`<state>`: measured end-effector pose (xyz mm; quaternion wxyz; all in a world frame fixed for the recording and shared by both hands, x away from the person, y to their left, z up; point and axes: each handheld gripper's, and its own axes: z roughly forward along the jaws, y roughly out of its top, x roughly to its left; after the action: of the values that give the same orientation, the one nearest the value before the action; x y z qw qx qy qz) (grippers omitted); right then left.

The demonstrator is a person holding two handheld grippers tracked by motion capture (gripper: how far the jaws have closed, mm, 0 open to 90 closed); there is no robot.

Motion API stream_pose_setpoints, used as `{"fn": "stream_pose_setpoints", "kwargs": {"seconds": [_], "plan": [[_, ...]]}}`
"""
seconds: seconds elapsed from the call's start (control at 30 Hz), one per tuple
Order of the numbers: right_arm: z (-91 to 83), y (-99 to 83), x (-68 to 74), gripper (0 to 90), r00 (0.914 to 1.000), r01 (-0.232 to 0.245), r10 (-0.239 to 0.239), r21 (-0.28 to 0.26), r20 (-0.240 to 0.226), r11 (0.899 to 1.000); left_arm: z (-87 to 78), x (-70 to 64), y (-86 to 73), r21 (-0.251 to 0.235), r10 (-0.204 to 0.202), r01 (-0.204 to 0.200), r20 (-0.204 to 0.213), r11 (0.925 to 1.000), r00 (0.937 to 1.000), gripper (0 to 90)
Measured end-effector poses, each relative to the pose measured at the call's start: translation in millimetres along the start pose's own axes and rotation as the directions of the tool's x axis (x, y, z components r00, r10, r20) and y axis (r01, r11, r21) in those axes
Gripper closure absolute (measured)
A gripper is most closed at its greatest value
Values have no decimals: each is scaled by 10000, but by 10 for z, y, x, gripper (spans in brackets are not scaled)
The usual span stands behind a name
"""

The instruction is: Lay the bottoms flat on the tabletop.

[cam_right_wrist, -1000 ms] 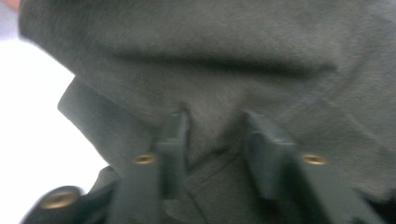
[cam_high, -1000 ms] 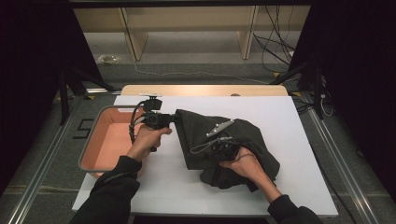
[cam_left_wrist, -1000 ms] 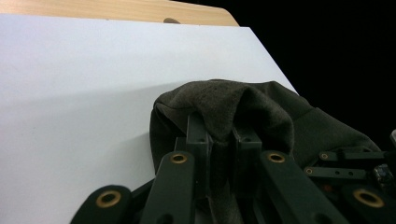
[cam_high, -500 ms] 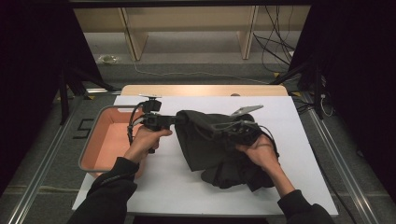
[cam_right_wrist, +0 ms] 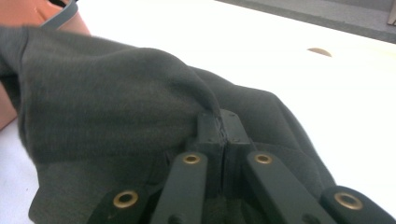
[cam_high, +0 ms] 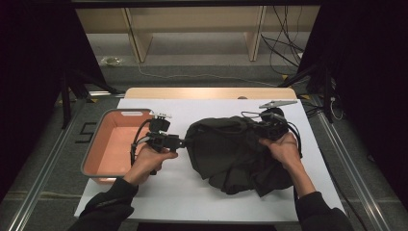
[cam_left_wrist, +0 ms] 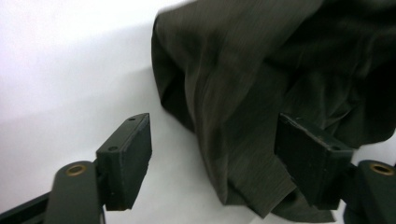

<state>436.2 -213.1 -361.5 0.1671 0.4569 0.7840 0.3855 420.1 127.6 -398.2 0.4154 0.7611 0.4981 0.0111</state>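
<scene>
At nine o'clock, the orange tray [cam_high: 113,144] sits on the white table [cam_high: 159,192]. Beside it the left gripper [cam_high: 185,143], jaws spread wide, straddles the left edge of the dark garment [cam_high: 231,154] heaped at centre. Over at three o'clock, the right gripper [cam_high: 262,126] pinches a fold of that cloth, jaws clamped tight.

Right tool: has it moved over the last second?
Yes. The right tool, shut on the dark garment, went from the table's near side toward its far right edge.
</scene>
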Motion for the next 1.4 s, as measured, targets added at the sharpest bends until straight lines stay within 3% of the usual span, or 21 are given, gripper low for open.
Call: {"fn": "stream_pose_setpoints", "kwargs": {"seconds": [0.23,0.5,0.77,0.87,0.97,1.07,1.27,1.4], "plan": [[-62,-4,-129,895,9994,-323,326,-219,133,9992,159,-72,-162,303,73,-78,150,9995,9999,246],[-91,-6,-167,895,9990,-397,403,-300,195,9988,405,-233,-301,976,354,-397,453,9944,9983,233],[-124,-8,-215,896,9985,-491,501,-431,232,9979,610,-342,-406,1235,625,-703,660,9899,9959,261],[-127,-12,-235,895,9983,-499,513,-472,270,9976,668,-384,-424,1194,863,-943,701,9884,9938,371],[-142,-14,-256,895,9979,-561,576,-526,289,9970,681,-371,-424,1029,955,-998,462,9897,9944,610],[-156,-13,-285,895,9973,-635,655,-583,327,9963,626,-327,-377,865,915,-961,566,9916,9942,841],[-190,-6,-356,895,9959,-813,840,-735,348,9940,461,-313,-213,548,1273,-1320,819,9897,9885,864],[-219,5,-409,895,9945,-938,974,-866,386,9918,323,-242,-33,279,1432,-1455,717,9890,9871,865]]}}
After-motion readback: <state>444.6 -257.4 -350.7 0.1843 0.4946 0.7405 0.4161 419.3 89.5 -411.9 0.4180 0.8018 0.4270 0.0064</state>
